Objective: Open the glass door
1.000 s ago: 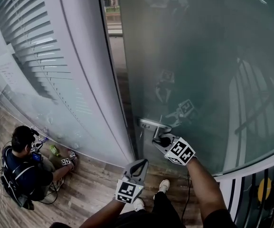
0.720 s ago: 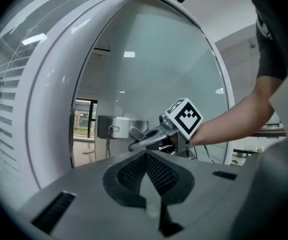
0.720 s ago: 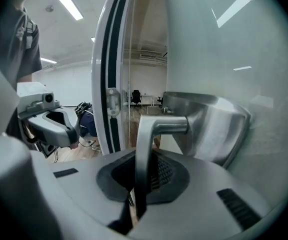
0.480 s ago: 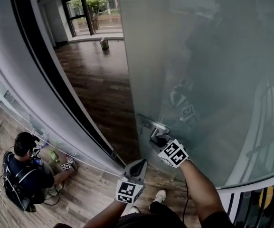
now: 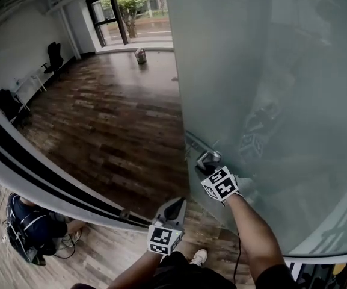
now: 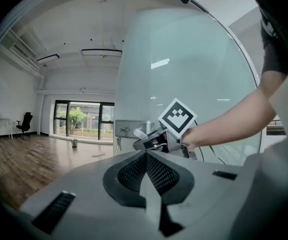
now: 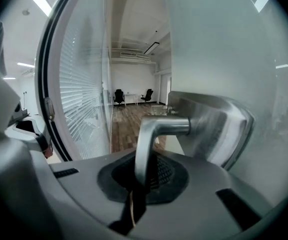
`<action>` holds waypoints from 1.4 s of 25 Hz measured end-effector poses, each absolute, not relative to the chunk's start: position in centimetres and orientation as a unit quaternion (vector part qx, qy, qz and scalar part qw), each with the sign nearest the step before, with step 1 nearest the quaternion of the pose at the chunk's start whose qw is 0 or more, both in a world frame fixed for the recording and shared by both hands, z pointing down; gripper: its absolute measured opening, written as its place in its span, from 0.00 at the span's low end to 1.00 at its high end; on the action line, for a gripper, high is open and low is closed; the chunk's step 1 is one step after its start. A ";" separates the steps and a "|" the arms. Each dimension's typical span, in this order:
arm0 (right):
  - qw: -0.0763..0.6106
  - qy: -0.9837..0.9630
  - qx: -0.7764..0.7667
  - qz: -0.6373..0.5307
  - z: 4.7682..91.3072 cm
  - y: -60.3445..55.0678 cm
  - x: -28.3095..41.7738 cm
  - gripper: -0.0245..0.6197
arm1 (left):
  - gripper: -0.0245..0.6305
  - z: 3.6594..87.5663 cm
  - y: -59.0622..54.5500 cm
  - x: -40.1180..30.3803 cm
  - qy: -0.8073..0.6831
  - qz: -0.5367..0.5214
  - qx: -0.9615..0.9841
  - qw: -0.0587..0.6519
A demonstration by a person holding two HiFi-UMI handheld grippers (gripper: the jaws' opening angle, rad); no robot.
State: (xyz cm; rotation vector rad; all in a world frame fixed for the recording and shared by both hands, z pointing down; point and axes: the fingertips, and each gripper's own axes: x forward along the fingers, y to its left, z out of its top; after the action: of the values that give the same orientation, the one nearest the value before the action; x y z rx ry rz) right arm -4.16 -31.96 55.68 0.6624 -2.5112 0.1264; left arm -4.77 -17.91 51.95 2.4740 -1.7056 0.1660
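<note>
The frosted glass door [image 5: 269, 89] stands swung open, and a room shows past its left edge. Its metal lever handle [image 5: 208, 157] sits on a steel lock plate [image 7: 218, 129]. My right gripper [image 5: 206, 168] is shut on the handle [image 7: 146, 139], whose lever runs down between the pads. Lower down and to the left, my left gripper [image 5: 174, 208] is shut and empty, clear of the door. In the left gripper view its jaws [image 6: 146, 156] meet, with the right gripper's marker cube [image 6: 177, 116] and the lock plate [image 6: 129, 129] beyond them.
A dark door frame [image 5: 53, 185] curves across the lower left, and a person [image 5: 32, 227] sits on the floor outside it. Beyond the doorway lie a wood floor [image 5: 113, 119], chairs [image 5: 54, 56], a small can [image 5: 140, 55] and windows. A glass wall with blinds [image 7: 81, 99] is on the left.
The door has swung much wider, so the room beyond has come into view. Both grippers moved along with it, the right one still on the handle.
</note>
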 end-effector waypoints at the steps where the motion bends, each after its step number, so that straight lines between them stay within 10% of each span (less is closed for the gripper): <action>1: 0.266 -0.929 0.252 0.052 55.8 -33.3 -3.6 0.06 | 0.04 52.1 -18.9 -4.5 -0.566 0.057 0.820 0.060; 35: 0.229 -0.815 0.511 0.151 56.2 -70.5 30.8 0.06 | 0.04 52.7 -54.4 6.2 -0.492 0.049 0.865 0.090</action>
State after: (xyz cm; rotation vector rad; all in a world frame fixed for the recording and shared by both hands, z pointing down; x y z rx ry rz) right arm 30.77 -70.46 56.23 1.4064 -2.2435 0.4152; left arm 6.17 -54.41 52.70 2.5710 -1.4631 0.1451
